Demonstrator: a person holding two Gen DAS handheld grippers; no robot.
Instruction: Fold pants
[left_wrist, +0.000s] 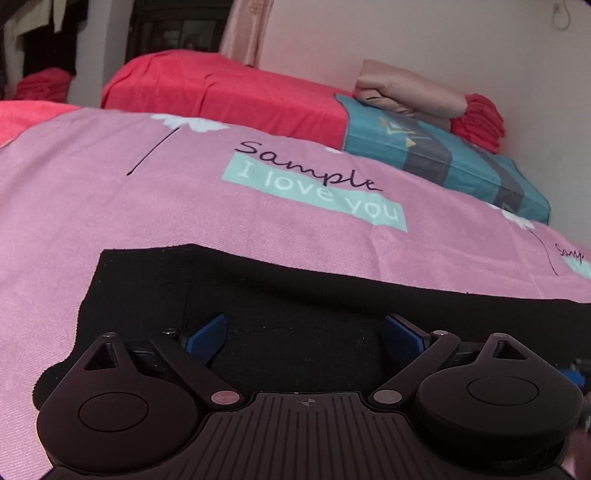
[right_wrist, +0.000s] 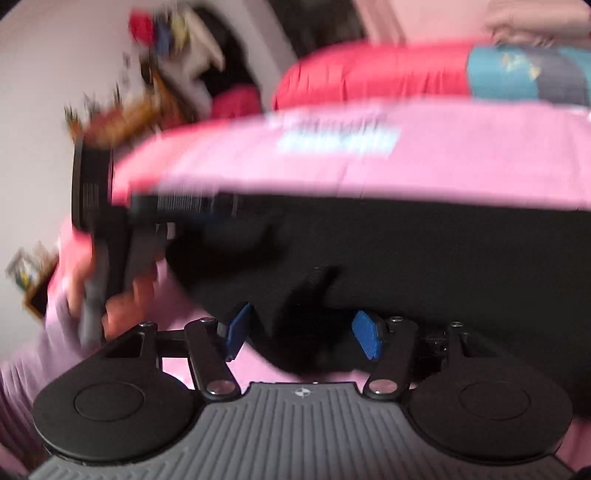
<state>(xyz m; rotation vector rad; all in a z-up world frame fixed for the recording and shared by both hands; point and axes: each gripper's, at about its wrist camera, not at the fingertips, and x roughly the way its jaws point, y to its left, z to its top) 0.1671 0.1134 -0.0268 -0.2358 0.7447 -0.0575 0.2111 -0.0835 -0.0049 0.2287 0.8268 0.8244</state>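
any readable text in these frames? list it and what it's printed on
"Sample" – black script on the pink bedsheet.
"I love you" – white letters in the mint box under that script.
"Samp..." – a second print at the sheet's right edge, cut off by the frame.
Right wrist view: the same mint print is too blurred to read.
Black pants: no text visible.

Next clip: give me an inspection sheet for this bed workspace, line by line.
Surface: pink printed bedsheet, mostly smooth.
Job's things: black fabric pants lying flat on the sheet.
Clutter: teal-and-grey striped pillow, folded beige blanket, red folded cloth.
Grippers: left tongs open over the pants; right tongs open at the pants' edge, view blurred.
Cables: nothing seen.
Surroundings: red-covered bed, pale wall.
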